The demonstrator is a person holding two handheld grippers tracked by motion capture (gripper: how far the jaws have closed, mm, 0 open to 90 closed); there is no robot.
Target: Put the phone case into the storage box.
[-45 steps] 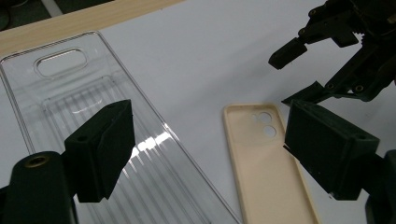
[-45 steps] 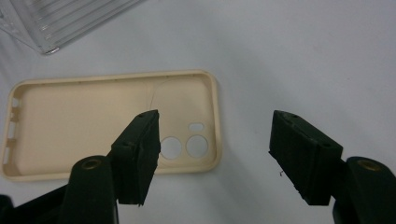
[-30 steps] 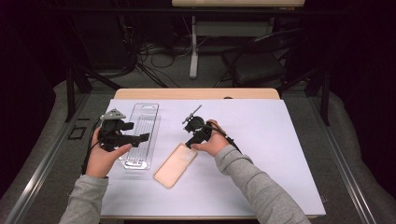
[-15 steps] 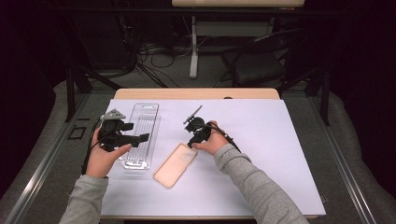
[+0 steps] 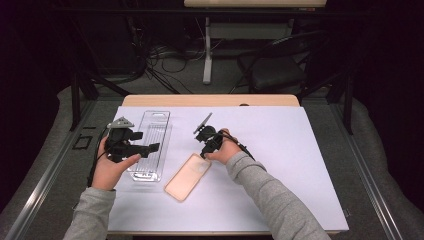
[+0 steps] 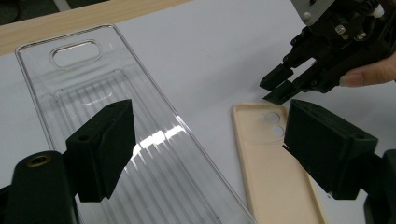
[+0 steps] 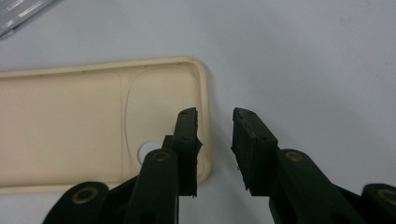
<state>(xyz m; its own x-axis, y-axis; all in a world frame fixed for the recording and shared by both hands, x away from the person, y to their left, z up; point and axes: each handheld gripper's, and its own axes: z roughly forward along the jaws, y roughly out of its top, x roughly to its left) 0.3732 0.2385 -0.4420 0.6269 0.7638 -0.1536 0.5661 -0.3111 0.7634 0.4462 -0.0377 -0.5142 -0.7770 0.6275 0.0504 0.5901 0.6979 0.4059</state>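
Closing on the case (image 7: 93, 126) rim, the right gripper (image 7: 215, 140) jaws straddle its thin, light, bendy edge without pinching yet; left gripper (image 6: 205, 154) gapes empty

The high view looks forward and down from above the person's side, taking in the whole bench (image 5: 280, 150) from afar. The left gripper view rides low behind its tongs (image 6: 205, 154), facing across the clear tray (image 6: 140, 140). The right gripper view sits very close over the beige phone case (image 7: 84, 126). All 3 views share that case's camera-hole end.
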